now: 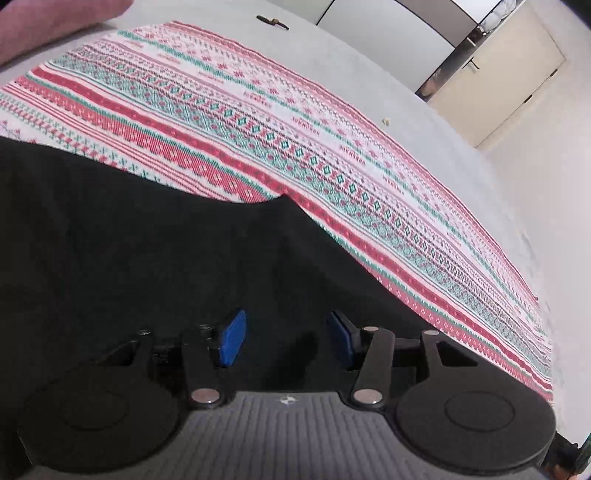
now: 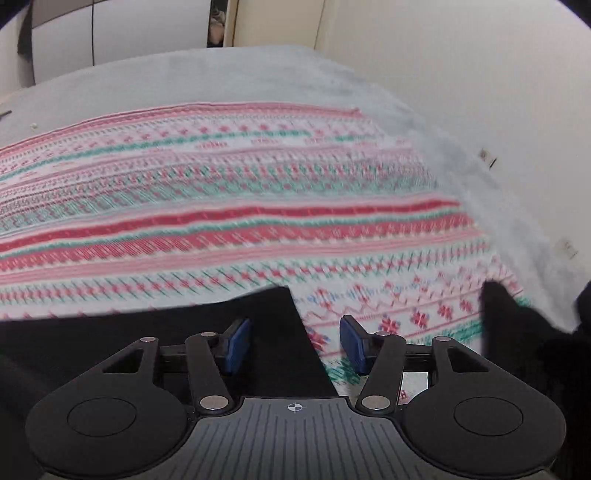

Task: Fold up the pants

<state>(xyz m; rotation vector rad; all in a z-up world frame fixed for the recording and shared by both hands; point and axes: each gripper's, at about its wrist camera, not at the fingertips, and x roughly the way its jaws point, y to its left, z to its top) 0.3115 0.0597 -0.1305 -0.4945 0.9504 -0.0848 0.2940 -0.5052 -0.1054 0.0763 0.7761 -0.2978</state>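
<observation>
Across the near edge of the bed [image 1: 369, 70] lie the black pants [image 1: 147, 251], spread on a red, green and white patterned blanket [image 1: 258, 122] that covers most of the grey bedspread. From my left wrist camera I see the left gripper [image 1: 286, 341] low over the dark fabric, its blue pads [image 1: 232, 341] spread apart with nothing between them; whether they touch the cloth I cannot tell. The pants fill the lower left of that view, their far edge running in a wavy line across the blanket. A small dark object [image 1: 272, 21] lies on the bedspread towards the far edge.

From my right wrist camera, which is blurred, the right gripper [image 2: 295, 345] has its jaws spread too and holds nothing. It sits over a corner of the pants [image 2: 207, 332]: the left pad is above black cloth, the right pad above the patterned blanket [image 2: 258, 206]. Another piece of black fabric [image 2: 517, 332] shows by the bed's right edge, beside the white wall [image 2: 480, 74].
</observation>
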